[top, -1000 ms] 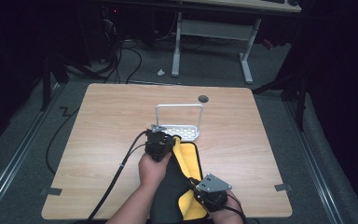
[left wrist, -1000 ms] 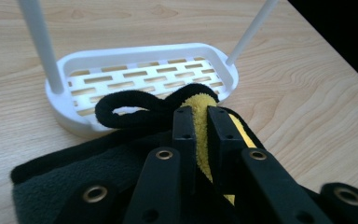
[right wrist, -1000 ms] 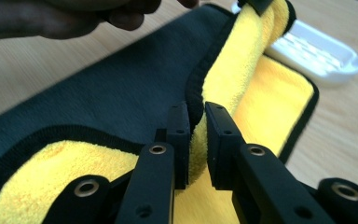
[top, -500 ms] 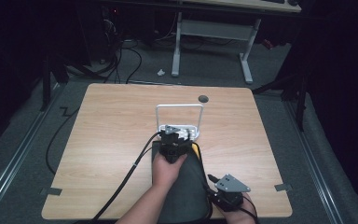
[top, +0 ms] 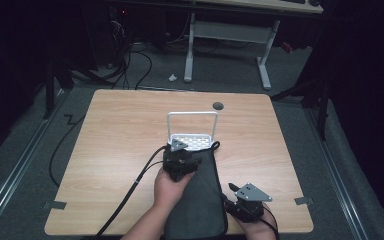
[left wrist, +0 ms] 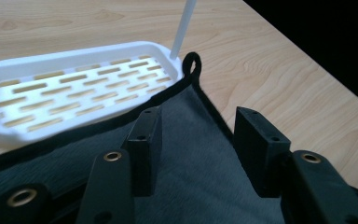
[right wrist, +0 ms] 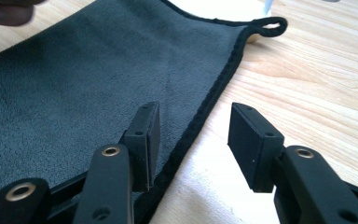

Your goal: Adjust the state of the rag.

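A dark grey cloth [top: 200, 205] with black trim lies flat on the wooden table [top: 120, 130], running from the near edge up to a white slotted tray [top: 192, 142] with a tall hoop handle. Its hanging loop [left wrist: 193, 61] rests beside the tray's corner [left wrist: 74, 88]. My left gripper [top: 180, 159] hovers over the cloth's far end, jaws open [left wrist: 196, 135] with nothing between them. My right gripper [top: 245, 200] sits at the cloth's right side near the front edge. It is open [right wrist: 193, 135], and its jaws straddle the black hem of the cloth [right wrist: 74, 79].
A round cable hole [top: 218, 106] sits near the table's far edge. Bare wood spreads to the left and right of the cloth. The left gripper's cable [top: 125, 200] trails off the near edge. A white desk frame [top: 225, 35] and floor cables lie beyond the table.
The cloth's yellow side, showing a second ago, is now covered and the cloth lies flat, grey side up. The left gripper moved right toward the tray; the right gripper shifted right.
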A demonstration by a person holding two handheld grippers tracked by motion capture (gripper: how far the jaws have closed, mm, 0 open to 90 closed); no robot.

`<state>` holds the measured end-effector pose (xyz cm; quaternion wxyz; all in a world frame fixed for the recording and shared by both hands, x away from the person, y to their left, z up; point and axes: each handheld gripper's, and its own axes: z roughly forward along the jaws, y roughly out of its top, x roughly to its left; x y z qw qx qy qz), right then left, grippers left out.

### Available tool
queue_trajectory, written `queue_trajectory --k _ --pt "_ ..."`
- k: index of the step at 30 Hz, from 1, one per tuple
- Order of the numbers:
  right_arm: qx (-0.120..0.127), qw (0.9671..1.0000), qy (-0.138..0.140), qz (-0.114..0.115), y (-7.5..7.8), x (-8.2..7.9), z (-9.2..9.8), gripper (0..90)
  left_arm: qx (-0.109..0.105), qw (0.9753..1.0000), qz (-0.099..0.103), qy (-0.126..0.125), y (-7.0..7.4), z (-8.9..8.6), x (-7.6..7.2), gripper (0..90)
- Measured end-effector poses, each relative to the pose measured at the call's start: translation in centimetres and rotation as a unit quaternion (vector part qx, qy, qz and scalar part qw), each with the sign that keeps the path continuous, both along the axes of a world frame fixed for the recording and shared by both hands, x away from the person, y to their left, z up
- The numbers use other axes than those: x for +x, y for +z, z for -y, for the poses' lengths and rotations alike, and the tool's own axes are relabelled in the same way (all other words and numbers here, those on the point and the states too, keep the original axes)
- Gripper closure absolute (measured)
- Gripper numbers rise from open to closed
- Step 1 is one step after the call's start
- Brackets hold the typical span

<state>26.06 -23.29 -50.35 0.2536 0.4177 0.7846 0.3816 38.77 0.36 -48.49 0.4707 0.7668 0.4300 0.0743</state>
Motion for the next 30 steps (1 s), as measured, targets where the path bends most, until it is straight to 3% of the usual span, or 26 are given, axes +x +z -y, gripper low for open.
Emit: queue_trajectory --k 6,11,15,22,27,30 --pt "-0.008 1.0 0.005 -0.004 -0.3 0.0 -0.4 53.5 0.019 0.9998 0.002 0.002 -1.2 -2.1 -1.2 53.5" --pt "-0.006 1.0 0.006 -0.005 -0.5 0.1 -0.2 53.5 0.041 0.999 0.017 -0.002 -1.8 -3.9 -2.5 54.0" --pt "-0.003 0.9999 0.01 -0.01 -0.7 0.2 -0.2 53.6 0.035 0.9991 0.01 -0.021 -2.4 -5.6 -4.0 57.5" --pt "-0.009 0.9995 0.02 -0.024 -0.8 0.8 -1.0 49.5 0.073 0.9961 0.022 -0.046 -3.4 -6.1 -6.5 57.3" --pt "0.006 0.9994 0.014 -0.03 0.1 3.0 -1.4 52.0 0.079 0.9956 0.011 -0.05 -3.9 -6.2 -6.1 57.4" --pt "-0.007 0.9991 0.02 -0.036 0.0 4.9 -2.3 55.8 0.092 0.9943 0.011 -0.054 -4.2 -6.1 -5.9 57.9"
